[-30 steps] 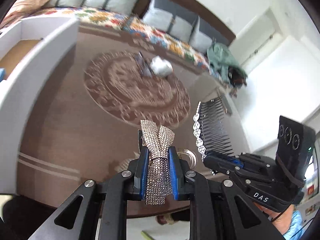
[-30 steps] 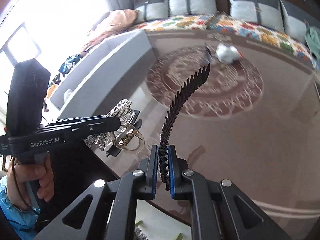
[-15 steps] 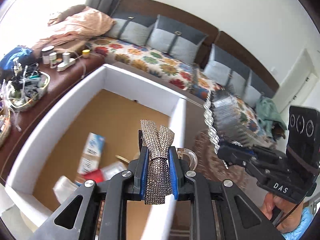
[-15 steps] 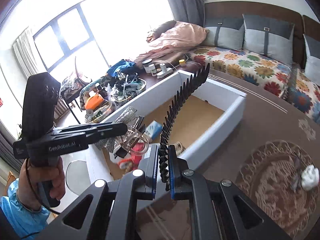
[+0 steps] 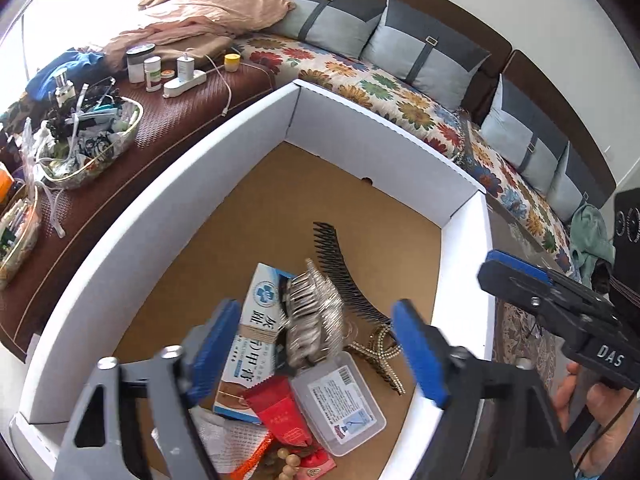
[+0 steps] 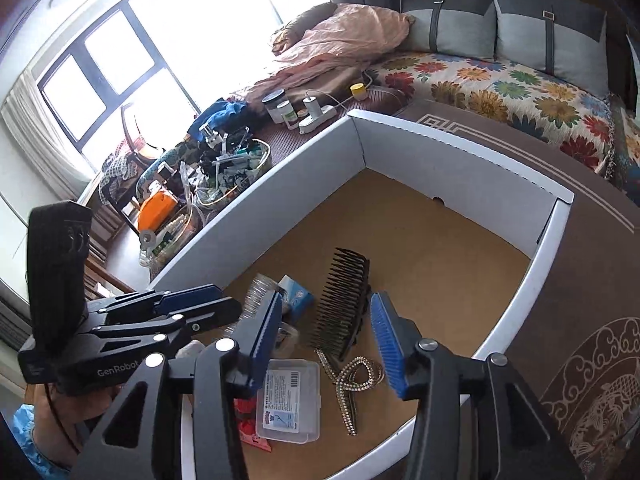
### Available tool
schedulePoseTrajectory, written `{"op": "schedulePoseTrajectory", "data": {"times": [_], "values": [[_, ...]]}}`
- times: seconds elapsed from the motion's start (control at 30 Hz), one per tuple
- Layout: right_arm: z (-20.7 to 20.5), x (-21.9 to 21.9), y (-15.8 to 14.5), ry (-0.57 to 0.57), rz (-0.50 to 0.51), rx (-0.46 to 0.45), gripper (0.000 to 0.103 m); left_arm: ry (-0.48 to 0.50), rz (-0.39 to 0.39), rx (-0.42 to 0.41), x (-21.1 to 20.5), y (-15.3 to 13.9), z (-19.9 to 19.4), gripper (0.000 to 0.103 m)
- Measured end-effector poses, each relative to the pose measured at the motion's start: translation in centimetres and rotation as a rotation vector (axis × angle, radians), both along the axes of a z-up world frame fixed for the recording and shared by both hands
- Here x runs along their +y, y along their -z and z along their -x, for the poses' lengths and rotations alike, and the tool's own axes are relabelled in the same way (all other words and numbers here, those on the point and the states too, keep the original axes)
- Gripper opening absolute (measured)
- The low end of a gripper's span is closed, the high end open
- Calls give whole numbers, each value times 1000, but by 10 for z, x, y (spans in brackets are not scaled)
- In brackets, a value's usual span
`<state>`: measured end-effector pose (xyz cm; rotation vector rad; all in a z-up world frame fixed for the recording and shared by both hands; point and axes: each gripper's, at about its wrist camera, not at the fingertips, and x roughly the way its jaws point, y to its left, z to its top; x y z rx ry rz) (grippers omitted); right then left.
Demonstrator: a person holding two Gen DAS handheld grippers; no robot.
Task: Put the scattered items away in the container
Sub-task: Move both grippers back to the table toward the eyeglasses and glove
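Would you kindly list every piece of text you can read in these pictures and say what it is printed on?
"DAS": on the right gripper, seen from the left wrist.
"GenRobot": on the left gripper, seen from the right wrist, cut off by a finger.
"灰趾" and "甲膏": large characters on the blue-and-white medicine box.
Clear plastic case label: too small.

We see a sofa along the far wall, its cushion cover (image 5: 384, 92) printed with bright flowers, grey pillows (image 5: 424, 56) propped against the dark backrest. At the far left a pink blanket (image 5: 208, 4) lies bunched in a heap. Nearer us, jars and bottles (image 5: 144, 66) stand beside a white power strip (image 5: 184, 82) on a brown mat. Left of that, we spot a glass bowl (image 5: 86, 146) crammed with odds and ends.
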<state>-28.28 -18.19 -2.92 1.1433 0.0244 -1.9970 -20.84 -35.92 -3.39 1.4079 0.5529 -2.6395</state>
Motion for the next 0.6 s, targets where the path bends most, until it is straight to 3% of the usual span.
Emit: {"op": "schedulePoseTrajectory", "data": {"times": [0.07, 0.3, 0.43, 0.5, 0.6], "values": [[-9, 10, -11, 17, 7, 38, 48, -27, 7, 20, -3, -6, -9, 101], [-91, 89, -53, 95, 1, 231, 48, -7, -69, 142, 29, -45, -64, 102], [-181, 185, -65, 256, 152, 424, 48, 94, -88, 195, 86, -78, -92, 102], [-213, 237, -52, 363, 206, 394, 50, 163, -52, 215, 128, -95, -103, 102], [-237, 304, -21, 446, 204, 245, 50, 221, 40, 202, 197, -102, -108, 103]]}}
